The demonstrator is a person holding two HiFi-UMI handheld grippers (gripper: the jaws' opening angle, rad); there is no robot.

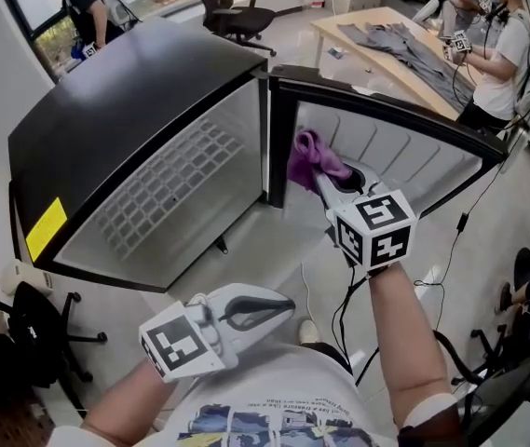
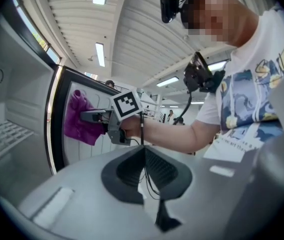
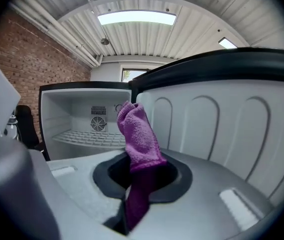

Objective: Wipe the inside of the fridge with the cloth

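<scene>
the only label i can spot is a yellow sticker (image 1: 46,228) on the black side of the fridge (image 1: 134,91), and its print is too small to read. black-and-white square markers sit on the cube of each claw, and the print on the person's shirt is too blurred to read.

the cloth (image 1: 313,159) is purple and fluffy, bunched into a soft wad. the right claw (image 1: 322,175) is clamped on it, so the wad stands up out of the jaws. it's held at the ribbed white inner face of the open door (image 1: 404,147), close to the hinge edge; i can't tell whether it touches. behind it, the fridge shows a wire shelf (image 3: 89,138) and a small round fan grille (image 3: 98,124).

the left claw (image 1: 278,305) hangs low by the person's waist, jaws together on nothing.
</scene>
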